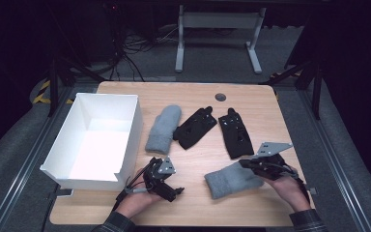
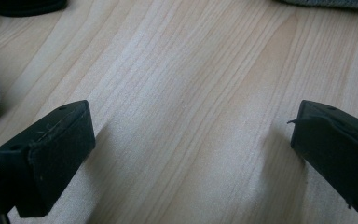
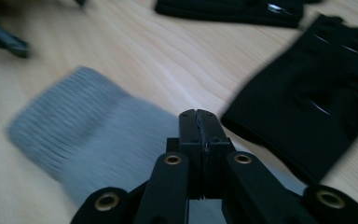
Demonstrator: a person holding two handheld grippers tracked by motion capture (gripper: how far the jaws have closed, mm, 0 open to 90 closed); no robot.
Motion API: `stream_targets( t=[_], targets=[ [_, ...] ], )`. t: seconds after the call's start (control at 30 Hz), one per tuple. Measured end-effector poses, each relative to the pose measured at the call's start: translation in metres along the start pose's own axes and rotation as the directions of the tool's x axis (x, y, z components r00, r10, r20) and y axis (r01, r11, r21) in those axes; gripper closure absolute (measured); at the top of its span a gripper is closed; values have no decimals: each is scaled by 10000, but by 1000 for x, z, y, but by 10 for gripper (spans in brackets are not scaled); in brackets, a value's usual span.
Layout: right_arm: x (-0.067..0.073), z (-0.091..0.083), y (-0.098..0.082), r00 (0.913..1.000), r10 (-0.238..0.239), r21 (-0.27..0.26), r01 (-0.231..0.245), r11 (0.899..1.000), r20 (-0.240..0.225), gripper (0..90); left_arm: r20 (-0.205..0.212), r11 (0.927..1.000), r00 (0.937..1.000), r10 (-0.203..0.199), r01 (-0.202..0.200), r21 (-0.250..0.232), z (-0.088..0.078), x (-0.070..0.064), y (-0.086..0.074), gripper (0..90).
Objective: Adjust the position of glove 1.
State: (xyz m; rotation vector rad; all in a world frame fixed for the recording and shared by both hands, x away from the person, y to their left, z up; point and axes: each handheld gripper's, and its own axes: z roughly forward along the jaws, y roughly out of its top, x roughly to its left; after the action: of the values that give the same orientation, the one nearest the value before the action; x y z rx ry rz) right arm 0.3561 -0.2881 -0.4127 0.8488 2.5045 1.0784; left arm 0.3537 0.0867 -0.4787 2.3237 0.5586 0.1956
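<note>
White box [image 1: 101,140]: open top, nothing visible inside; just left of left gripper [image 1: 166,186].
Left gripper: jaws wide, over bare table [image 2: 182,93].
Right gripper [image 1: 251,165]: jaws closed on grey mitten [image 1: 232,180].

High view sits above the near edge of the tabletop [image 1: 251,96], looking forward and down at the whole thing. Left gripper view hovers super close over bare wood. Right gripper view looks low along its closed jaws; it shares the grey mitten [image 3: 88,126] and black glove [image 3: 307,107] with the high view.
</note>
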Motion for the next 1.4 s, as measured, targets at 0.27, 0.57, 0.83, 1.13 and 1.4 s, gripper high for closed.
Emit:
stream_targets(
  t=[0.27,0.57,0.83,1.13,1.4],
  targets=[
    [-28,7,-23,9963,731,788,-766,9939,460,900,-8,10000,10000,1,-1,-4,0,0,0,1],
    [-8,32,-16,9999,87,1198,-72,9928,-116,900,-8,10000,10000,-13,13,12,0,0,0,1],
    [23,49,0,9967,-579,1309,650,9893,-571,900,-12,10000,10000,-10,10,24,0,0,0,1],
    [3,18,-6,9994,115,232,-122,9997,319,605,-17,10000,10000,-15,15,22,0,0,0,1],
    [-31,-6,-36,9800,1382,-349,-1346,9903,1429,379,-39,10000,10000,-30,30,15,0,0,0,1]
  ],
)
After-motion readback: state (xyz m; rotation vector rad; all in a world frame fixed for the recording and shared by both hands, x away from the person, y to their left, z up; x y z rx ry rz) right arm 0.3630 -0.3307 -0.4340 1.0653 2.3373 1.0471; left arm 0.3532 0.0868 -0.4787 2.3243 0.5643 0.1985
